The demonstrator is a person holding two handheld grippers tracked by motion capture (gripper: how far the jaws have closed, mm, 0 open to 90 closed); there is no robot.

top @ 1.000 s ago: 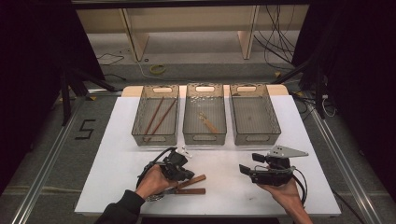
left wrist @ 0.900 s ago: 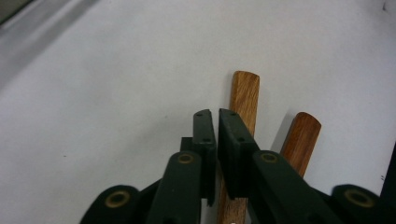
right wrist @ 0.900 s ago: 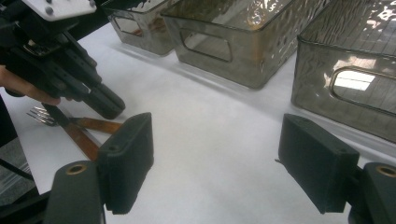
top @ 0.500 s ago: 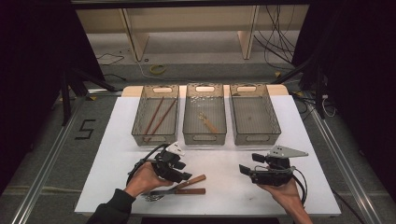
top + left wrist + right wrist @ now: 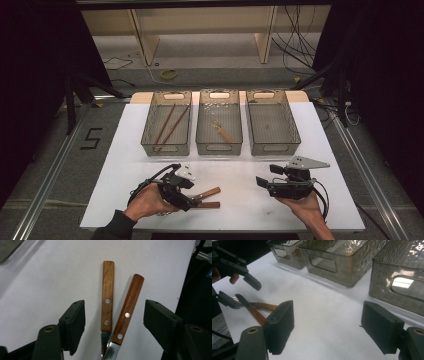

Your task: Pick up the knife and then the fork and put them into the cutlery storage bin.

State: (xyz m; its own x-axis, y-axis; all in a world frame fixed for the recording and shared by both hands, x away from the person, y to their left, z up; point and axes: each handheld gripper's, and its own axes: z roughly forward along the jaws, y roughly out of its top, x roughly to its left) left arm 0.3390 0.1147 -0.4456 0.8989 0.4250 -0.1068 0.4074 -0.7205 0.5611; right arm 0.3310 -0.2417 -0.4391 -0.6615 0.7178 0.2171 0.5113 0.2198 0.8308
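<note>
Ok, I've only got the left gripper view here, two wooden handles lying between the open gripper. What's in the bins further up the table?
Observer: The left bin holds two long thin brown sticks, lying at a slant.
Operator: And the one next to it?
Observer: The middle bin holds one small piece of cutlery with a wooden handle.
Operator: Where's the other hand?
Observer: The right gripper is held over the table's front right, open, pointing left towards the handles but well apart from them.
</note>
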